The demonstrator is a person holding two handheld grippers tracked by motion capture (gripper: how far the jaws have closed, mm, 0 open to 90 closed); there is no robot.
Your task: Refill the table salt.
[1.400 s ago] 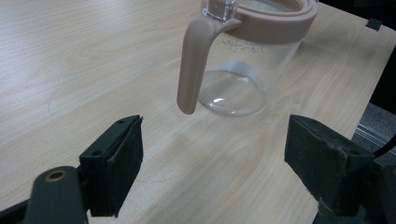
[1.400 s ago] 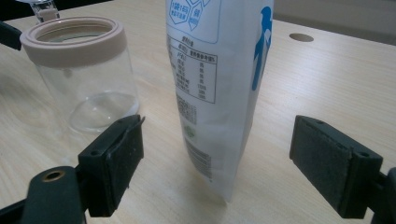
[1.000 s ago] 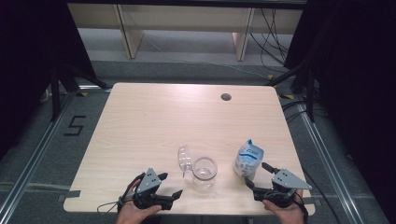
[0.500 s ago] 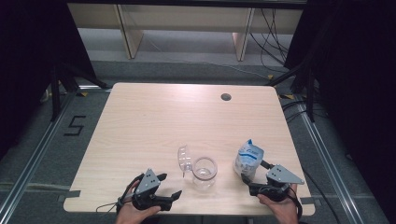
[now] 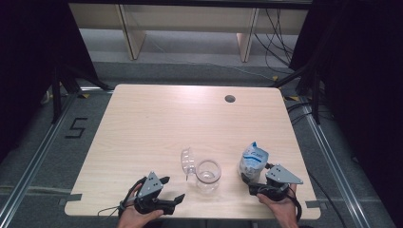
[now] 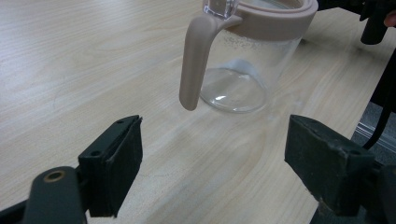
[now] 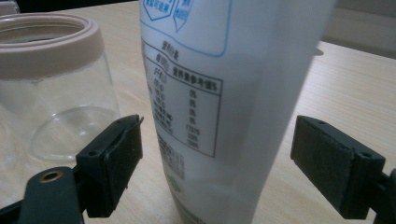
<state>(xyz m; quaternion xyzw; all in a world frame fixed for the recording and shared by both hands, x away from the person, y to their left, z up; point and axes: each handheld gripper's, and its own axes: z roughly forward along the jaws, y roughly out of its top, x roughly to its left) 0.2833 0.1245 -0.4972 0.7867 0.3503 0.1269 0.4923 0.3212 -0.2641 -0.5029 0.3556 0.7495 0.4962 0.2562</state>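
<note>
Now the right gripper [image 5: 259, 186] has edged forward since a second ago — its fingers [image 7: 112, 163] wide open, straddling the pouch [image 5: 253, 160] near the worktop's front right corner, not yet gripping. Left gripper [image 5: 172, 189] unchanged, open, empty, facing the jar [image 5: 208, 175]. Grasp looks imminent.

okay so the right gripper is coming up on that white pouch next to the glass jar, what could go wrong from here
1. The pouch stands upright between the open right gripper jaws; a push from one pad before the other closes could tip it.
2. The pouch looks soft, so a hard squeeze might buckle it or let it slip.
3. The glass jar stands close beside the pouch, its lid open; a wide swing of either gripper, including the open left gripper, could knock it.
</note>
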